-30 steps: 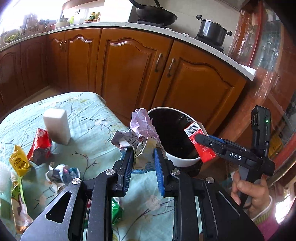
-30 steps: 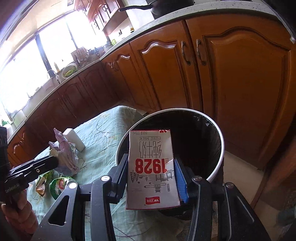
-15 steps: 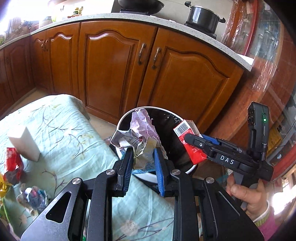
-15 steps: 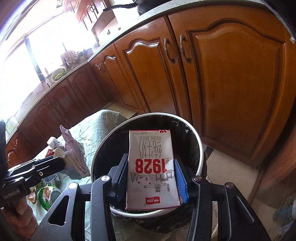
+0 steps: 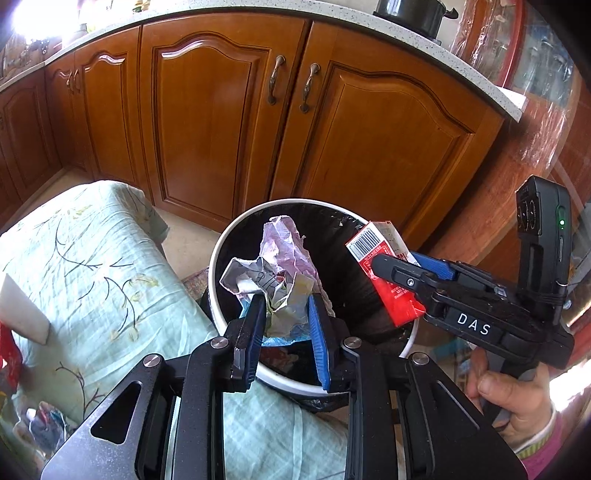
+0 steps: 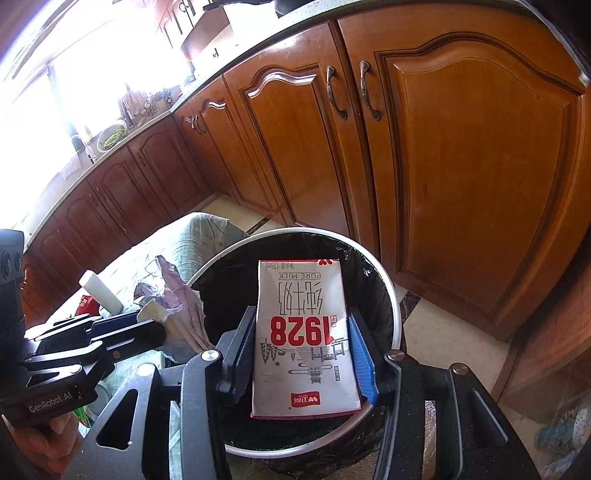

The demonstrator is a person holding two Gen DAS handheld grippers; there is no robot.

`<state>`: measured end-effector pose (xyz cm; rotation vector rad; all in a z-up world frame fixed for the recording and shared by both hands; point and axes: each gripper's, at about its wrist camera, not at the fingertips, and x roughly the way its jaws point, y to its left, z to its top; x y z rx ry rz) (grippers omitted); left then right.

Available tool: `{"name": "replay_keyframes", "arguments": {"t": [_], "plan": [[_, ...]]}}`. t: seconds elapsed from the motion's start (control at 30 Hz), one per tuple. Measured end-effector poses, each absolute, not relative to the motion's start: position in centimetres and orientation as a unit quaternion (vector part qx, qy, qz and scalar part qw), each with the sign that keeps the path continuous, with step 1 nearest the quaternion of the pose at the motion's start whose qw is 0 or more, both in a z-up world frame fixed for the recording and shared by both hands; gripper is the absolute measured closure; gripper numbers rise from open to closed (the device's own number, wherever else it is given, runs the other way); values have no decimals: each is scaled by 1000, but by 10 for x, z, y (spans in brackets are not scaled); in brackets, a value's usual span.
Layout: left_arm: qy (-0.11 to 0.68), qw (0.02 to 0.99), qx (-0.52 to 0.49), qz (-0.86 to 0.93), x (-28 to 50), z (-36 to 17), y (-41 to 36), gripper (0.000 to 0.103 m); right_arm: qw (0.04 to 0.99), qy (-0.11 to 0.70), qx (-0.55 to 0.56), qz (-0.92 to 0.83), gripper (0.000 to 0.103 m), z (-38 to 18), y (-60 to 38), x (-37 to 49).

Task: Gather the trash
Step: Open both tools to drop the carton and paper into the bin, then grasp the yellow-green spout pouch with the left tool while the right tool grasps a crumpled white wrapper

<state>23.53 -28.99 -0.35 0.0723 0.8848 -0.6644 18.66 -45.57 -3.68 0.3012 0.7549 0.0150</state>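
Both loads hang over the bin at frame centre: left gripper jaws clamped on crumpled paper, right gripper jaws clamped on milk carton

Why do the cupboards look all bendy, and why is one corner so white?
Left wrist view: the fisheye lens curves the cupboard doors and worktop edge. Right wrist view: same bending, and daylight through the window washes the upper left out to white glare.

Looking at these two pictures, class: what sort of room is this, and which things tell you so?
Most likely a home kitchen: carved brown wooden cabinet doors under a speckled pale stone countertop, a black lidded cooking pot on top, and a white-rimmed round bin with black liner.
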Motion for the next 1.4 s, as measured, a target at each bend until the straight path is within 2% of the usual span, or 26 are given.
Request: {"name": "replay_keyframes", "arguments": {"t": [0.1, 0.23, 0.3, 0.47, 0.57, 1.03, 1.4], "plan": [[424, 848, 36, -316, 237, -5, -292, 74, 918, 366, 152, 8, 52, -37, -458, 186], [422, 851, 36, -311, 234, -5, -292, 54, 921, 357, 157, 7, 46, -34, -457, 179], [419, 853, 32, -310, 230, -4, -287, 54, 922, 352, 161, 7, 43, -33, -456, 173], [410, 861, 15, -299, 214, -1, -264, 51, 926, 332, 177, 14, 21, -28, -446, 154], [406, 868, -1, -287, 201, -2, -241, 49, 928, 322, 187, 25, 14, -28, -432, 141], [381, 899, -40, -215, 141, 8, -134, 48, 917, 326, 203, 111, 12, -29, -337, 107], [384, 906, -81, -157, 117, -1, -56, 48, 911, 340, 168, 161, 12, -33, -264, 102]]}}
